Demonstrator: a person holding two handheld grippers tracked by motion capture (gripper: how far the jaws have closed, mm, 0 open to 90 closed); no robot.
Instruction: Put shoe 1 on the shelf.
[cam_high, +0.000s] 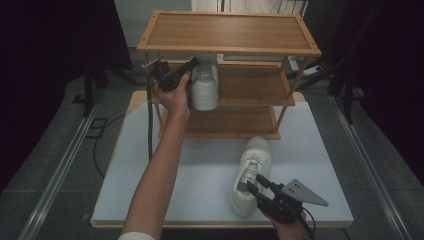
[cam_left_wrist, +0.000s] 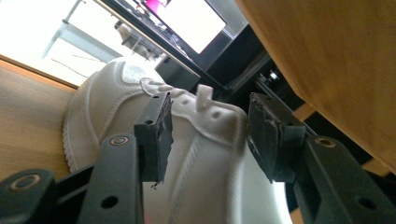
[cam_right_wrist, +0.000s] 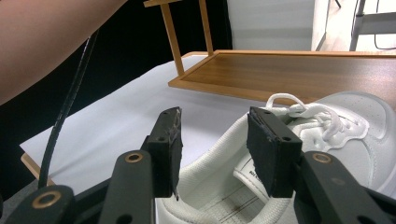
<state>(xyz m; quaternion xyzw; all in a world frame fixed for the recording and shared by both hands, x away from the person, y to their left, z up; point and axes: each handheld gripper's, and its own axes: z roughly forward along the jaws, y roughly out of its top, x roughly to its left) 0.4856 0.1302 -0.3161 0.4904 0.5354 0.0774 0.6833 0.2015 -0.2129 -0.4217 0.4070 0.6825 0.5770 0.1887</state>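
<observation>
Left gripper (cam_high: 192, 64) jaws straddle 1 white, stitched, laced sneaker (cam_high: 204, 86).

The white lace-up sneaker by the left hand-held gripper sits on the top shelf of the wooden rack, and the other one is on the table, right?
Not quite. The white lace-up sneaker by the left hand-held gripper sits on the middle shelf of the wooden rack, under the top one, as the high view shows. The other white sneaker is on the table.

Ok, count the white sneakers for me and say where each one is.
2. One white lace-up sneaker stands on the wooden rack's middle shelf, by the left gripper. The other white sneaker lies on the white table, at the right gripper.
</observation>
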